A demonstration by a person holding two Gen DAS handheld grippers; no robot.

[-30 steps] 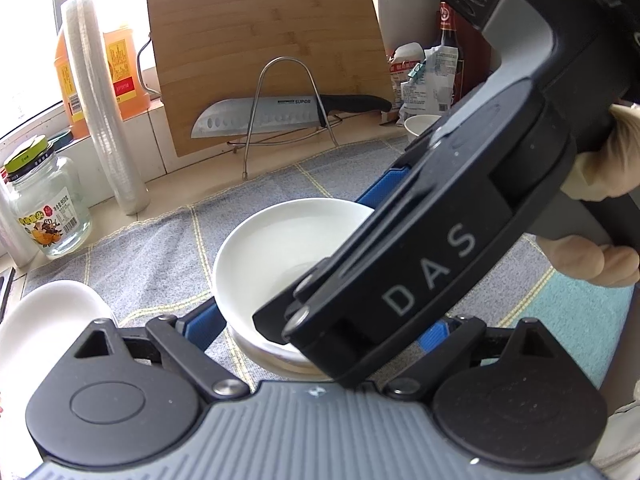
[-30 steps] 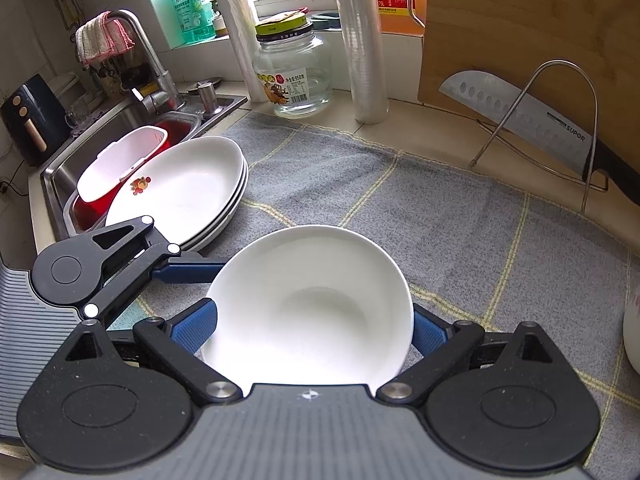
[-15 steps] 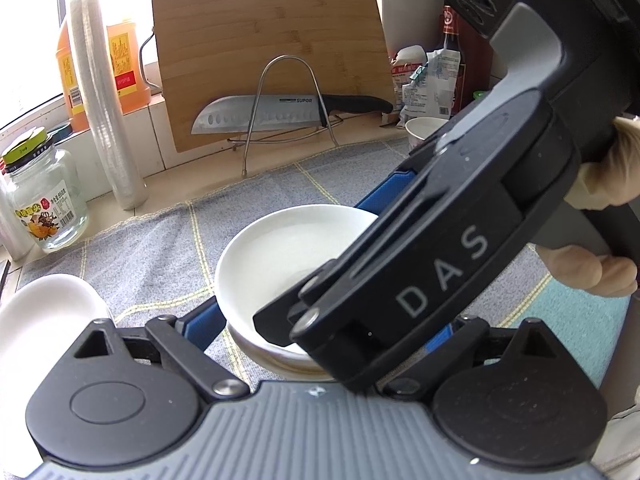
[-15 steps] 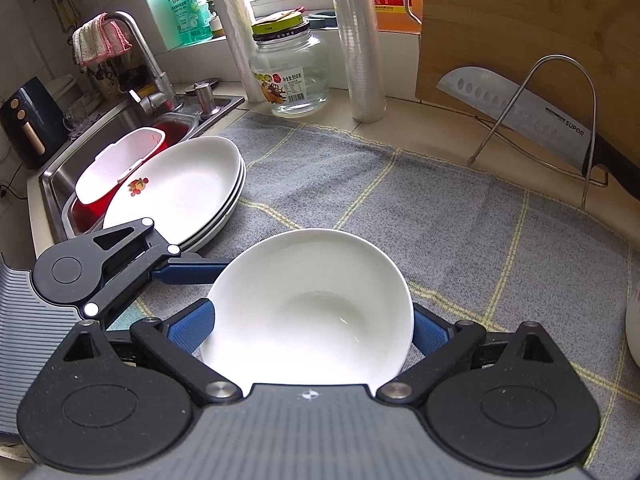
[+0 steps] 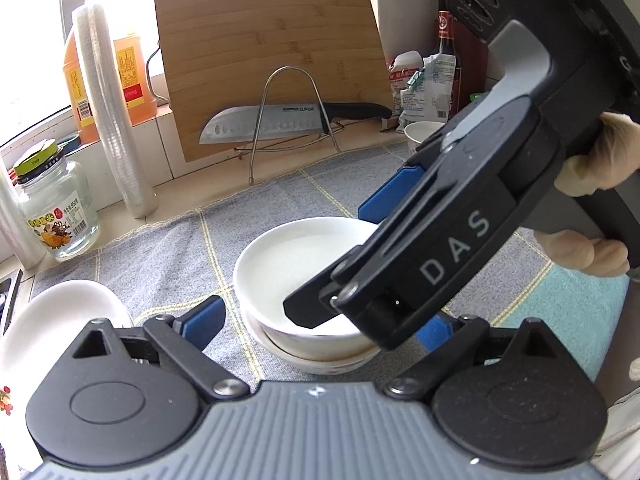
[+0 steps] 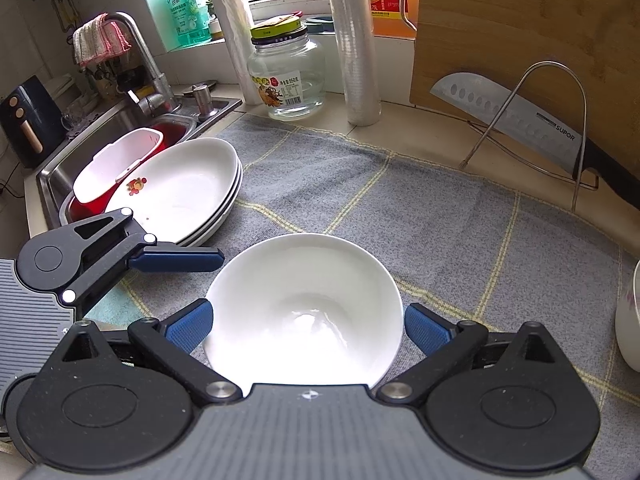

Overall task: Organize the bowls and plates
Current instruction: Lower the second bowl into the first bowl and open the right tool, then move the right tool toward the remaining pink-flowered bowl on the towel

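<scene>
**Both grippers spread wide around the stacked bowls**

Over on the left there's the sink (image 6: 52, 168) with a red tub and a white container sitting in it, the tap above draped with a cloth. Just right of the sink, a stack of plates (image 6: 188, 188) rests on the near-left edge of the grey checked towel (image 6: 400, 200), the top plate carrying a small fruit print. Along the far edge: a roll of film, a glass jar (image 6: 286, 76) with a green lid, a second roll, an orange bottle, then the bamboo cutting board (image 5: 268, 52) leaning upright, with a knife (image 5: 280, 120) lying in a wire rack in front of it. A white cup (image 6: 630, 320) peeks in at the far right.

Now the action. The left gripper (image 5: 320, 320) has just been opening, its blue pads either side of the bowl stack, the left pad clear of it, the right one hidden. The body of the other gripper cuts right across this view, blocking the right half of the bowls.

The right gripper (image 6: 306, 322) has just been opening too and stands released: both blue fingers (image 6: 188, 326) flank the top bowl (image 6: 304, 308) with a sliver of gap on each side. That bowl sits nested in another bowl (image 5: 316, 360) beneath it, upright on the towel, in the middle near the cameras. A gloved hand (image 5: 596, 196) grips the right tool's handle.

The counter under the towel is pale stone, window light pouring in behind.
</scene>
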